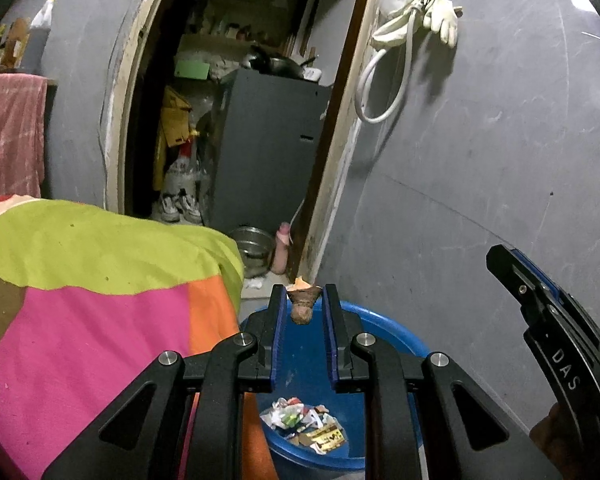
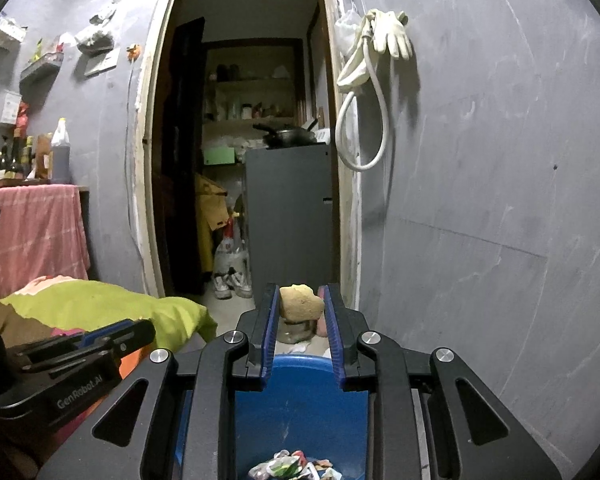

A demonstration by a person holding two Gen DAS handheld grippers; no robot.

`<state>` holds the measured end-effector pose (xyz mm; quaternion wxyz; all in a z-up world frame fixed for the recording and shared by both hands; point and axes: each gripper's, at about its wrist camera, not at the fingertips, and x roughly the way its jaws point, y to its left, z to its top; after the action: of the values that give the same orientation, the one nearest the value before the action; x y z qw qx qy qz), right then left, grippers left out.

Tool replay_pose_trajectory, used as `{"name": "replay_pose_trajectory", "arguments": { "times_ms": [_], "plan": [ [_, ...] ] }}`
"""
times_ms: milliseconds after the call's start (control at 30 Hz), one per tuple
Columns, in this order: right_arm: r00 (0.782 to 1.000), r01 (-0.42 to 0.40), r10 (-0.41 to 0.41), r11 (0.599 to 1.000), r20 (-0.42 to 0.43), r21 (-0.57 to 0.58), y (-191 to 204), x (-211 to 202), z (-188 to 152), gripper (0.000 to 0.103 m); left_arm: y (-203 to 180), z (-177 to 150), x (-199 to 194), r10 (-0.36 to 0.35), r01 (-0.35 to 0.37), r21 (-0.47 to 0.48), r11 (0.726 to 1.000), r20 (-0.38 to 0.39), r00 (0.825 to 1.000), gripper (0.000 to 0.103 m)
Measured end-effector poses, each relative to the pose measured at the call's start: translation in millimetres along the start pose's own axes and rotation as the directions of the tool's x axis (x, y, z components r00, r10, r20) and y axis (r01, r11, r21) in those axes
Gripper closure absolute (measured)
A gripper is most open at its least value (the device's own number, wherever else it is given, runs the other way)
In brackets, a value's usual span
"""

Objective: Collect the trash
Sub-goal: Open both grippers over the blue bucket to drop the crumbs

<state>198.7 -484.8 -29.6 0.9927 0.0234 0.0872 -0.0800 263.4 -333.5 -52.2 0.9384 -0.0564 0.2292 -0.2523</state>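
With both claws poised over the blue bin (image 1: 380,332), the left claw (image 1: 303,300) pinches a brown scrap (image 1: 301,312) and the right claw (image 2: 300,300) a tan chunk (image 2: 300,302), so I'd guess letting go comes next.

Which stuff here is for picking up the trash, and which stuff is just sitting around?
For the job:
- left gripper, holding a brown scrap
- right gripper, holding a tan chunk
- blue bin
- wrappers already in the bin

Just sitting around:
- colourful blanket
- white gloves
- grey cabinet
- shoes
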Motion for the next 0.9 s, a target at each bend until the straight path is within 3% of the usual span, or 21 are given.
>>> {"name": "replay_pose_trajectory", "arguments": {
  "times_ms": [200,333,500,667,767,833,900],
  "plan": [
    [1.000,-0.001,0.001,1.000,-0.009,0.020,-3.5,1.7,0.3,0.074,0.5,-0.6,3.5,-0.005,0.005,0.005,1.000,-0.022,1.000,0.087],
    [1.000,0.004,-0.004,1.000,-0.012,0.024,-6.0,1.9,-0.4,0.072,2.0,0.4,2.9,-0.007,0.007,-0.007,1.000,-0.015,1.000,0.072],
    [1.000,0.012,-0.012,1.000,-0.005,0.028,-8.6,-0.4,0.7,0.068,3.8,0.5,1.8,-0.002,0.002,-0.020,1.000,-0.011,1.000,0.069],
    [1.000,0.020,-0.021,0.999,0.014,0.035,-11.5,-3.8,2.5,0.055,7.1,2.3,-3.2,0.014,-0.013,-0.040,0.999,0.004,1.000,0.050],
    [0.999,0.031,-0.032,0.999,0.026,0.039,-14.6,-6.3,4.4,0.045,11.8,6.5,-9.4,0.040,-0.039,-0.067,0.997,0.018,0.999,0.029],
    [0.999,0.036,-0.038,0.998,0.036,0.050,-17.1,-9.8,5.9,0.028,16.1,9.2,-17.8,0.052,-0.048,-0.092,0.995,0.041,0.998,0.016],
    [0.998,0.035,-0.038,0.997,0.050,0.064,-19.2,-16.0,8.7,0.023,19.8,13.0,-26.0,0.066,-0.060,-0.106,0.993,0.054,0.996,0.011]
  ]
}}
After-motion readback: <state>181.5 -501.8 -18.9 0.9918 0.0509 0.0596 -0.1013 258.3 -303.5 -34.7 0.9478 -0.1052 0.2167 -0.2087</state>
